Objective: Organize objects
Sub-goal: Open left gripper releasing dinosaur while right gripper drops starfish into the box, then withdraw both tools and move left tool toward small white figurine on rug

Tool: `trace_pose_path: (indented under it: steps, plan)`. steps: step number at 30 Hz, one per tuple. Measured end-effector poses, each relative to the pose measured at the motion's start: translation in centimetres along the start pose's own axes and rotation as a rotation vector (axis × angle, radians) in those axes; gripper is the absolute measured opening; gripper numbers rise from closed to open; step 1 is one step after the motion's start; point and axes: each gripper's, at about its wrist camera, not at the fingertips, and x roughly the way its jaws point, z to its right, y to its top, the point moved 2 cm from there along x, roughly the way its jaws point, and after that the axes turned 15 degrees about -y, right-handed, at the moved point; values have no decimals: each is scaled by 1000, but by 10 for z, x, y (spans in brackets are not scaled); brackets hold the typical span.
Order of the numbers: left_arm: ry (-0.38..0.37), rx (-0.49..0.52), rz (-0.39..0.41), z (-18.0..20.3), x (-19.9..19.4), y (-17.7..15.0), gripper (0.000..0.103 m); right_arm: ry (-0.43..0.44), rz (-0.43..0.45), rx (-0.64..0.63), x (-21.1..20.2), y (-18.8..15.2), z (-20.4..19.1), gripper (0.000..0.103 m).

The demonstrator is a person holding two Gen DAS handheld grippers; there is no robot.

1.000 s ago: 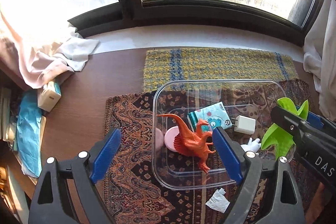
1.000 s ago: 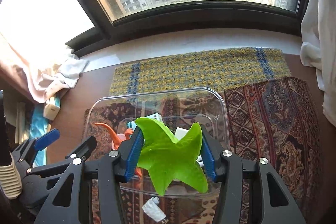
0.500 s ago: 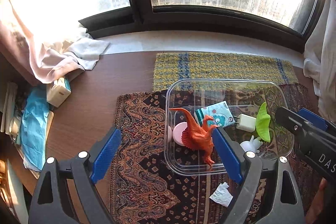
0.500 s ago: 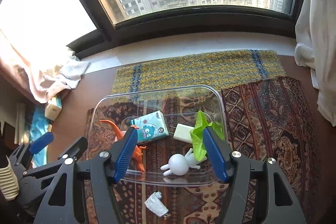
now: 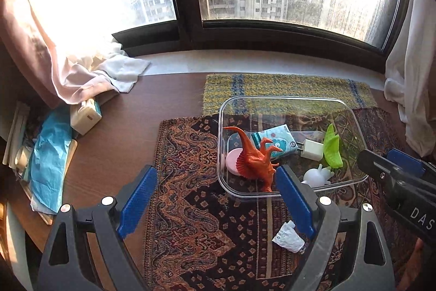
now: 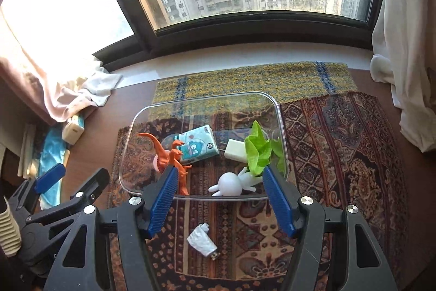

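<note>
The only clear writing is showing in the left wrist view: white capitals "DAS" on the black body of the right gripper (image 5: 403,171), which is entering from the right edge there. The crumpled white packet (image 5: 288,236) on the patterned rug (image 5: 190,182) is carrying small print too fine to read. The tissue pack (image 6: 197,145) is showing a blue cartoon face and a small round logo, its lettering illegible.

The clear plastic container (image 6: 280,116) is sitting on the rug on the tabletop (image 5: 109,127), holding the orange dinosaur (image 6: 174,157), the tissue pack, a white charger plug (image 6: 235,150), a white bunny figure (image 6: 231,183), a pink round item (image 5: 234,161) and the green starfish toy (image 6: 257,152), which is leaning against the container's right wall.

The left gripper (image 5: 215,198) is hanging over the rug with its jaws spread wide and nothing between them. The right gripper's jaws are standing apart and empty above the container's near rim, having just been opening; the starfish is lying clear of them.

The left wrist view is taking in a white box (image 5: 85,117) and blue paper (image 5: 51,162) at the tabletop's left edge in more detail. The right wrist view is showing the rug stretching to the right of the container and the left gripper at its lower left corner, with a ribbed beige cuff (image 6: 9,231) beside it. Both are showing the yellow woven mat (image 6: 259,81) and tower blocks through the window.
</note>
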Motion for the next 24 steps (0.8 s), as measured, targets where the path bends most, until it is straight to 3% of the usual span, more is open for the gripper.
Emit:
trace_pose_path:
  steps: [24]
  plan:
    - [-26,14,-51,-6,-39,-69,88,-15,44,-43,-38,-67,-6,65]
